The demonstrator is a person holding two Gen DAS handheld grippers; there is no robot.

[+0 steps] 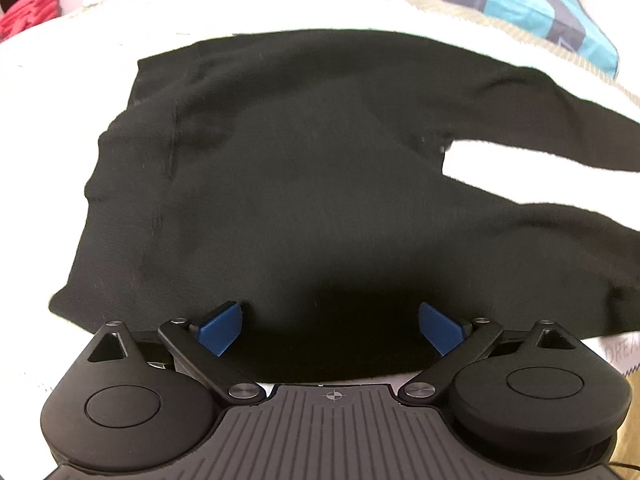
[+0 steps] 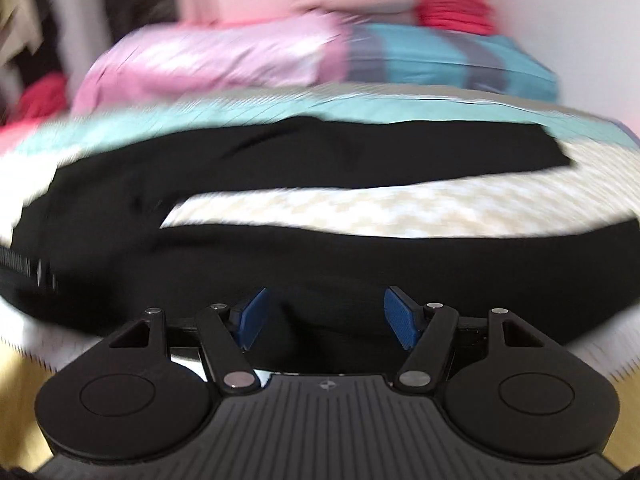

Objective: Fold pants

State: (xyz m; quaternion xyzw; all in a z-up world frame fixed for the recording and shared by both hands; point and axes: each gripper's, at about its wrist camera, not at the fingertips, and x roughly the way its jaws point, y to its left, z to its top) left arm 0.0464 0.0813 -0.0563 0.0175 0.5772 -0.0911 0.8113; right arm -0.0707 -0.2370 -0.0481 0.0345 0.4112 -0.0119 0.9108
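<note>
Writing: only a scrap of text shows, on a white tag or paper (image 1: pixel 622 354) at the right edge of the left wrist view, reading "DREA" w/ the rest cut off by the frame. No brand visible on the pants or grippers.

Left gripper (image 1: pixel 330 326): jaws spread wide, blue pads (image 1: pixel 222 326) apart w/ nothing between them, poised over the near edge of the black pants (image 1: pixel 280 168); whether the pads touch the cloth can't be told.

Right gripper (image 2: pixel 324 318): also open wide, blue pads (image 2: pixel 400 318) apart, nothing held, over the near leg of the pants (image 2: pixel 320 256).

Pants lie spread flat on a cream-patterned blanket (image 2: pixel 380 208) on the bed, waist end to the left, both legs running right and split in a V (pale blanket shows in the gap).

Hard to read: right wrist view is heavily motion-blurred. Left view cuts off the legs at its right edge. Behind the pants: pink fabric (image 2: pixel 208 64), a teal-and-grey striped pillow (image 2: pixel 452 60) and red cloth (image 2: pixel 454 0), all smeared, so details don't resolve.
</note>
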